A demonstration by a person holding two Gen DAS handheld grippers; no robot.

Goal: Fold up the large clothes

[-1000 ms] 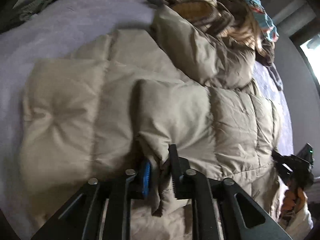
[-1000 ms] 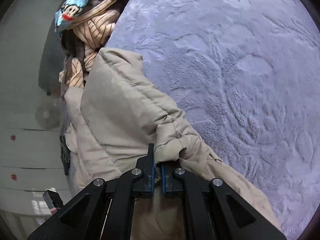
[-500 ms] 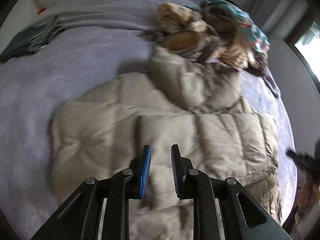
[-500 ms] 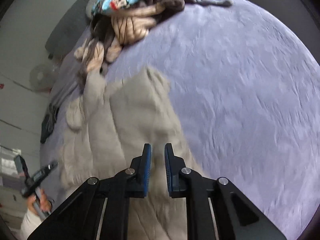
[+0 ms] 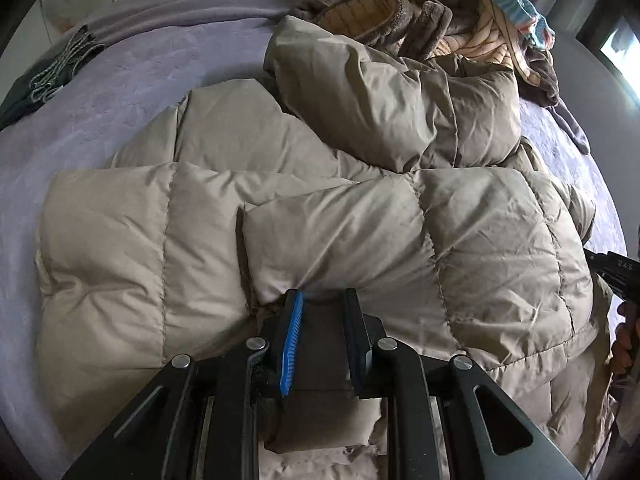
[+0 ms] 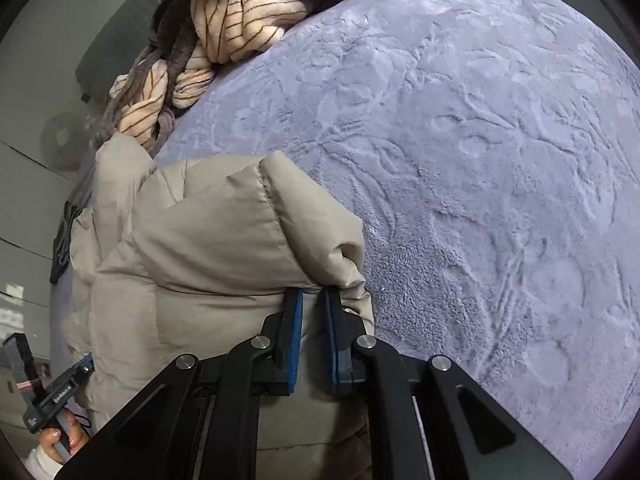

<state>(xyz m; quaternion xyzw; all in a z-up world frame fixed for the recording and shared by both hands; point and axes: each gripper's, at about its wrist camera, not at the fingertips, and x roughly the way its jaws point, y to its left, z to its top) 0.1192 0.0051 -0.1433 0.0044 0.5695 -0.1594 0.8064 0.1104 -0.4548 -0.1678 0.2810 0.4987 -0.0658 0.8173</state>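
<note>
Both grippers let go and came back down: left gripper (image 5: 322,300) now clamped on the puffer jacket (image 5: 360,216) edge, right gripper (image 6: 312,300) closing on its corner on the purple blanket (image 6: 480,140), so another fold's probably coming.

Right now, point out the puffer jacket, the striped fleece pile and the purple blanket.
puffer jacket (image 5: 492,240), left wrist view, quilted panel.
striped fleece pile (image 6: 236,28), right wrist view, cream striped fold.
purple blanket (image 6: 480,152), right wrist view, bare plush surface.
</note>
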